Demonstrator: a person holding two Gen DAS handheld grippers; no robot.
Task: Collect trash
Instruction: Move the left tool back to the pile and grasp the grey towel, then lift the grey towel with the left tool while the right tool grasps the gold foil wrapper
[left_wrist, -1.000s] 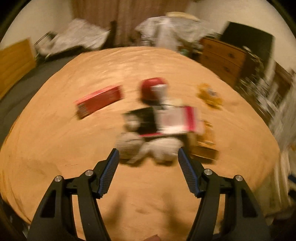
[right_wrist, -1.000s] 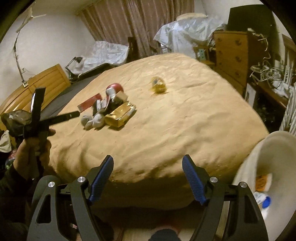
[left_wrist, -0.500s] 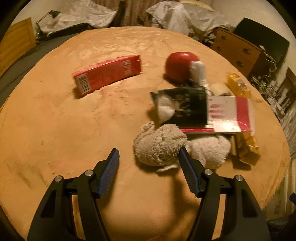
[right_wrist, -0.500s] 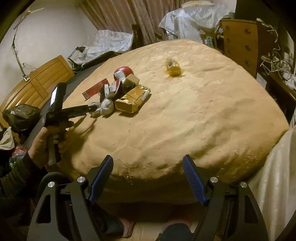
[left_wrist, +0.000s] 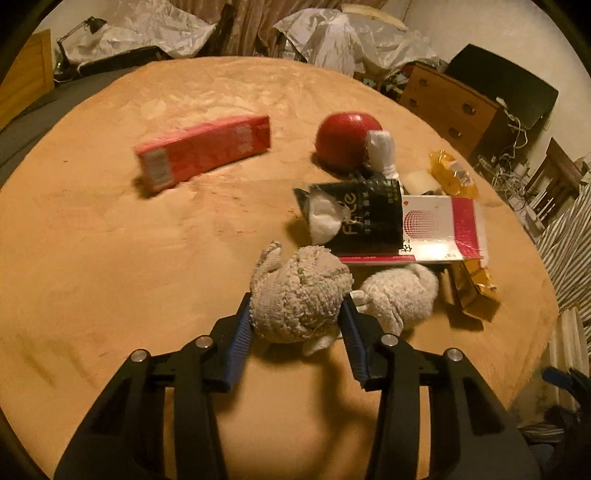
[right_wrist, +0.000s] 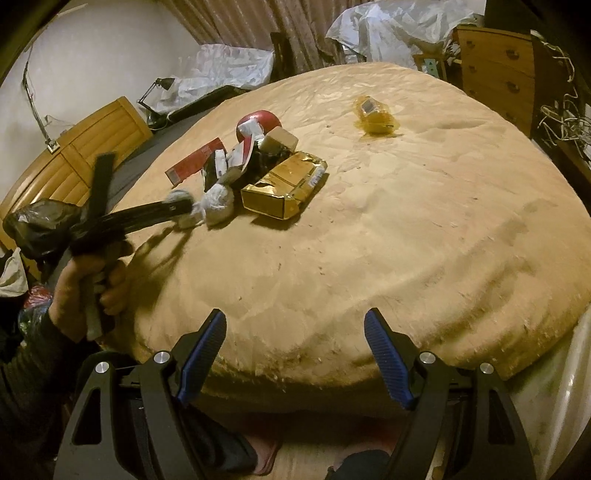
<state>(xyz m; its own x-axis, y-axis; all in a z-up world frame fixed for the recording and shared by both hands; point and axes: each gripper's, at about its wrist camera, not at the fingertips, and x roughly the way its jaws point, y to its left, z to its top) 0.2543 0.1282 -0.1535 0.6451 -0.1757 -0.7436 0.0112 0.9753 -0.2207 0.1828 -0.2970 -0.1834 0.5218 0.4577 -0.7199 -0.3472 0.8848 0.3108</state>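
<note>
Tan bedspread (left_wrist: 110, 240) carries the trash pile. Left gripper (left_wrist: 295, 317) has just been closing; its pads now clamp the nearest grey wad (left_wrist: 299, 291). Right gripper (right_wrist: 295, 343) hangs released at the bed's edge. Beyond: black pouch (left_wrist: 365, 218), red carton (left_wrist: 203, 151), red ball (left_wrist: 343, 138).

A balled beige fuzzy sock (left_wrist: 299, 291) lies on the tan blanket (left_wrist: 110, 258), beside mixed wrappers.
</note>
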